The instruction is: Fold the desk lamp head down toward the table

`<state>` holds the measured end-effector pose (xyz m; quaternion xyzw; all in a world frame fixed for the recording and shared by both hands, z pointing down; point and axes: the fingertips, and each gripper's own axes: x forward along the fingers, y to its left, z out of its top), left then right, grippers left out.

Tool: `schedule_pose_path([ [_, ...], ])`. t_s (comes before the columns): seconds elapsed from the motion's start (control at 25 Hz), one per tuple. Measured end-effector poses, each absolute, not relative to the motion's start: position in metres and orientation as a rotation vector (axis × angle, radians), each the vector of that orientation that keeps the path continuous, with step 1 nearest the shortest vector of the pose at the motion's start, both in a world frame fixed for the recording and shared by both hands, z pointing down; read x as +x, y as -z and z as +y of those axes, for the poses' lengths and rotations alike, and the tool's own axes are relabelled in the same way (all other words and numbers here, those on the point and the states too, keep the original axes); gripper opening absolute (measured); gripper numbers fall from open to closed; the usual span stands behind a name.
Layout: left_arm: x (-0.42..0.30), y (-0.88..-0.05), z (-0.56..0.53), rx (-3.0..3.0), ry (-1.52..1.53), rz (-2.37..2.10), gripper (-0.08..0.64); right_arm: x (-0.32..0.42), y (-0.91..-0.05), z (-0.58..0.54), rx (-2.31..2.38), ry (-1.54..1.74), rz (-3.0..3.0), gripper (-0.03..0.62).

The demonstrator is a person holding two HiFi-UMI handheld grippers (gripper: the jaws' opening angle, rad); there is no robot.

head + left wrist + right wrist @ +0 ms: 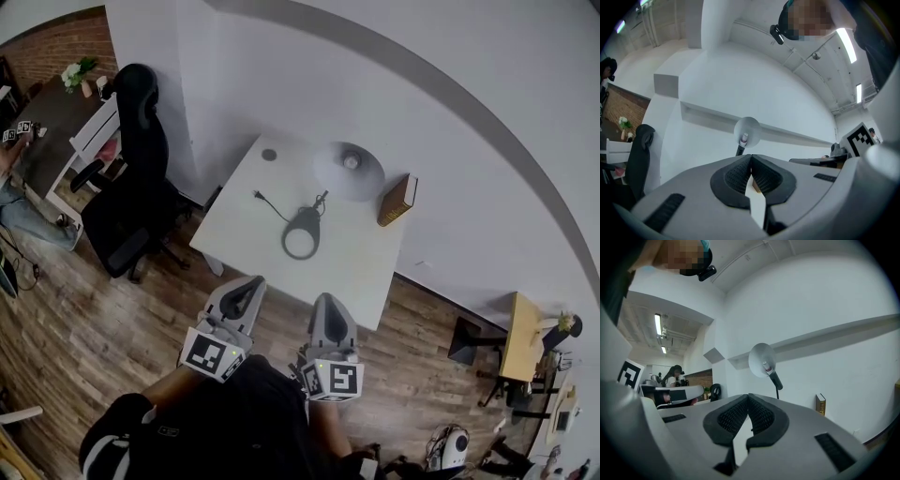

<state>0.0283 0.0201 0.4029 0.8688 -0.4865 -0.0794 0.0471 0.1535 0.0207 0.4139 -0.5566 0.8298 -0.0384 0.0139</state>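
Room: white walls meet in a corner behind a white table (352, 272) on a wood floor; a black office chair (141, 178) is parked at its left.
Lamp: the desk lamp (309, 220) is stood near the table's middle on a round base, its arm upright. The lamp head (349, 169) is raised, with the shade's opening and bulb turned up toward the person. A cord is trailed to the left of the base.
Book: a book (397, 201) is stood on end just beside the head, at the table's right edge.
Left gripper: the left gripper (246, 291) is held level, short of the table's near edge. Its jaws are pressed together, with nothing held or touched.
Right gripper: the right gripper (330, 307) is held beside it, likewise closed and empty.
Step in hand: an approach is judged; the fold is not yet begun.
Done well: the jaws should be opened before the lamp is reached. The base should be steadied with one gripper so it is not tipped or dragged. The head is best taken near its neck and swung down slowly, kept clear of the book.
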Motion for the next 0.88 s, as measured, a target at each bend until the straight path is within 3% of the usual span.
schedule_pose_path([
  [0.88,0.012,-0.384,-0.1,2.776,0.251,-1.244,0.028,0.136,-0.387,-0.071,-1.934,0.063,2.401,0.014],
])
